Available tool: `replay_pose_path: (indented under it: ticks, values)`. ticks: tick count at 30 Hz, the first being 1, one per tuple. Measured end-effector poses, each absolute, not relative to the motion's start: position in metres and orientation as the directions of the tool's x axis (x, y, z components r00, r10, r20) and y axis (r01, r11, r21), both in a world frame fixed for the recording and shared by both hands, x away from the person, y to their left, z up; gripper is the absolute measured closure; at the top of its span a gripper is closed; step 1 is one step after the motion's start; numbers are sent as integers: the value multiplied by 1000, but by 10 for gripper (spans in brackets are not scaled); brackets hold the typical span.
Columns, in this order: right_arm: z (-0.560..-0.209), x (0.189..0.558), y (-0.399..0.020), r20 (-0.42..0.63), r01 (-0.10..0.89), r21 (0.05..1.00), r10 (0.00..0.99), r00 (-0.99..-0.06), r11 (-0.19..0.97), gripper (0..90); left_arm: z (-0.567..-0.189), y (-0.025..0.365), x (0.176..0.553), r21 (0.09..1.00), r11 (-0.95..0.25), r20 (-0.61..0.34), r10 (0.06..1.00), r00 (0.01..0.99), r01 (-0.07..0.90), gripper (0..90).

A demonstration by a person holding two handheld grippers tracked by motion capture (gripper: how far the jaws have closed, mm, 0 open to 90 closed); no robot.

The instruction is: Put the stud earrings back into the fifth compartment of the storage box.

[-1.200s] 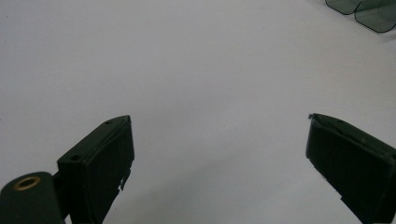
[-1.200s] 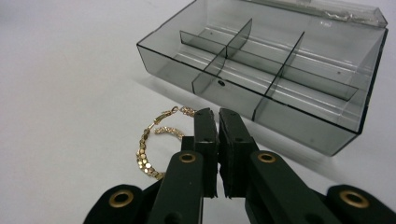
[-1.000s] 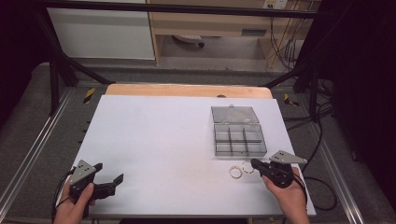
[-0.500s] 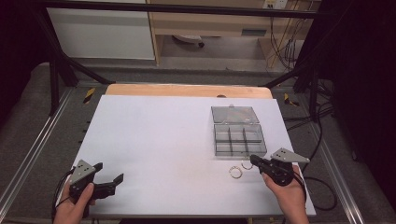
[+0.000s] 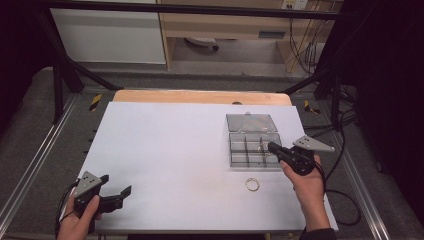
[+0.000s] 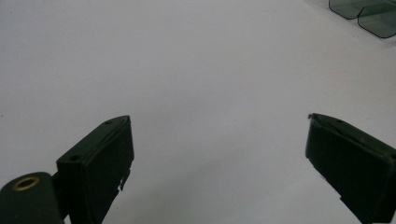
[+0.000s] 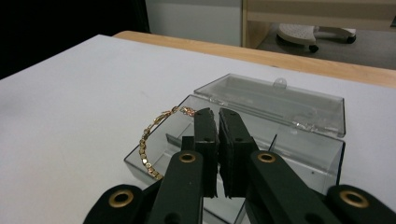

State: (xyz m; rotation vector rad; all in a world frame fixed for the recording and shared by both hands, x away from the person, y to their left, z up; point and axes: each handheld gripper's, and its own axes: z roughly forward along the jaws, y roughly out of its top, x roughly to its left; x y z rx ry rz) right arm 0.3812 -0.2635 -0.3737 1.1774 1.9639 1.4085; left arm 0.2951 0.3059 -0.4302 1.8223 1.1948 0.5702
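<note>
Nearest the person, at about seven o'clock on the white table (image 5: pixel 165 145), the left gripper (image 5: pixel 116 196) rests low with its jaws spread wide and nothing between them; its own view shows bare white surface ahead and a corner of the clear organiser box (image 6: pixel 369 11) far off at one o'clock. Farther in, at about five o'clock, a loose ring-shaped bracelet (image 5: pixel 252 185) lies flat on the table by itself, just short of the box's near wall and beside the right hand (image 5: pixel 307 182). Above it, the right gripper (image 5: pixel 272 148) hangs over the box's near right compartments, its jaws pinched together on a gold chain bracelet (image 7: pixel 156 140) (a fine band of small flat links). The chain bows out in a curve to the left of the jaws, its long axis running from near the gripper body up to the jaw tips, over the box's near corner. Beyond, at two o'clock, the box's lid (image 5: pixel 251 122) lies open and flat, hinged on the far side.
</note>
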Motion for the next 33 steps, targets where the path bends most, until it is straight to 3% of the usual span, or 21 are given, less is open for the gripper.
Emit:
replay_pose_path:
  ticks: [17,33]
  values:
    - [-377,401,-265,115,363,929,873,-474,75,871,-430,305,295,847,-173,-80,893,444,502,78]
    - [-390,408,-260,65,390,912,894,-443,126,871,-431,306,295,848,-169,-82,895,438,503,79]
